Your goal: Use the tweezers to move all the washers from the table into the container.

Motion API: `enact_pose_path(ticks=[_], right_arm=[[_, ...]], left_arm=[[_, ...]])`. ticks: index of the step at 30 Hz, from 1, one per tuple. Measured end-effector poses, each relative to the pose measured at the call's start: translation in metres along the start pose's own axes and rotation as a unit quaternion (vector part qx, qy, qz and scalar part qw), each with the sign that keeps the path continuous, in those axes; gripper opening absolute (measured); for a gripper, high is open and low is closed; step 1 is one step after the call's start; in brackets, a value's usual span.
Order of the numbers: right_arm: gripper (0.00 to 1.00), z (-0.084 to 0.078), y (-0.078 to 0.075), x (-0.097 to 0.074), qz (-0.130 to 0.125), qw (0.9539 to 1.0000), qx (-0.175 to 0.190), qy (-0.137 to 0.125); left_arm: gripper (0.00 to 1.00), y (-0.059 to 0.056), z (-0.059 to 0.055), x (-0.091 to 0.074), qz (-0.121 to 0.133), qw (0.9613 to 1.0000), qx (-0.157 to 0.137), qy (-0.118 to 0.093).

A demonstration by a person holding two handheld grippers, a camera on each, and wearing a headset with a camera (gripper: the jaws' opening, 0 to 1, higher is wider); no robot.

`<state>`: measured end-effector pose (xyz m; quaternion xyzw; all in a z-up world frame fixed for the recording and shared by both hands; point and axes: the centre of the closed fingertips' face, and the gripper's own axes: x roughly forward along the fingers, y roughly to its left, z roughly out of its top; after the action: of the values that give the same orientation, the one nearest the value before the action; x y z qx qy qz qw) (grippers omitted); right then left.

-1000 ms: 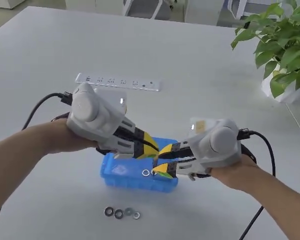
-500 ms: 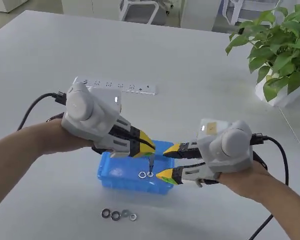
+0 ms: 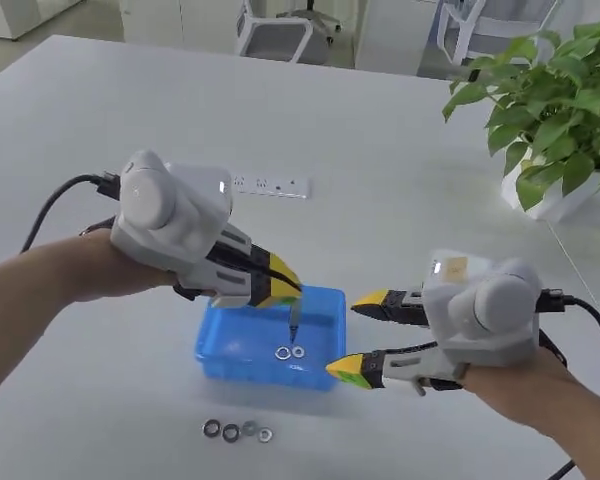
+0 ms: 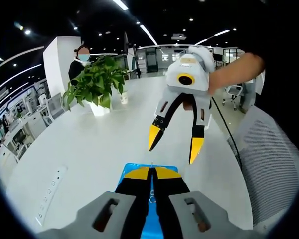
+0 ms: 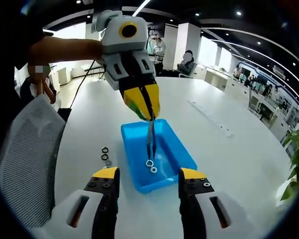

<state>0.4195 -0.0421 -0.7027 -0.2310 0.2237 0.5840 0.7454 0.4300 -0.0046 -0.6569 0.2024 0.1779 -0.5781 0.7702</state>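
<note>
Now: tweezers over the container, 2 in, 4 to go

Far left, the left gripper is clamped hard on the tweezers, w/ no gap between its jaws. The tweezers hang tip-down into the blue container.

On the table, front-left of the container, sits a row of four washers. They are packed close, near the front wall but apart from it.

Inside, the two washers lie flat side by side on the floor, w/ the tweezer tips just above them. Can't tell if the tips touch either one, too small.

To the right, the right gripper is empty, jaws spread wide. It hovers just beside the container's right wall, tips aimed back toward it. A power strip lies beyond the container and a plant is far right.

Read: prob. the drop-off step, task approx a third done.

How to do it well:
- Lift the tweezers straight up & clear the wall before moving. A snag on the rim could shove the light container.
- Right gripper looks well placed to steady that wall if needed.
- For the next pick, start at an end washer in the row so the neighbours don't get nudged.
- Thin flat rings on a smooth top will prob. skate, so come in low & pinch across the rim.
- Keep clamp pressure even so the tweezers don't twist in the jaws.
</note>
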Motion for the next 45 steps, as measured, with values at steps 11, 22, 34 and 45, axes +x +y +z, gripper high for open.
enact_pose_path(ticks=[11, 22, 34, 45], right_arm=[[0.59, -0.009, 0.006, -0.014, -0.022, 0.9994, 0.025, -0.002], [0.62, -0.017, 0.017, -0.023, -0.031, 0.9986, 0.043, -0.005], [0.62, -0.02, 0.031, -0.022, -0.024, 0.9988, 0.042, -0.005], [0.62, -0.022, 0.04, -0.019, -0.018, 0.999, 0.04, -0.004]], left_arm=[[0.05, -0.01, 0.007, -0.02, -0.002, 1.0, 0.0, 0.008], [0.05, -0.029, 0.01, -0.03, -0.011, 0.9999, 0.003, 0.007], [0.05, -0.047, 0.008, -0.038, -0.017, 0.9998, 0.005, 0.004], [0.05, -0.063, 0.003, -0.037, -0.029, 0.9995, 0.007, -0.002]])
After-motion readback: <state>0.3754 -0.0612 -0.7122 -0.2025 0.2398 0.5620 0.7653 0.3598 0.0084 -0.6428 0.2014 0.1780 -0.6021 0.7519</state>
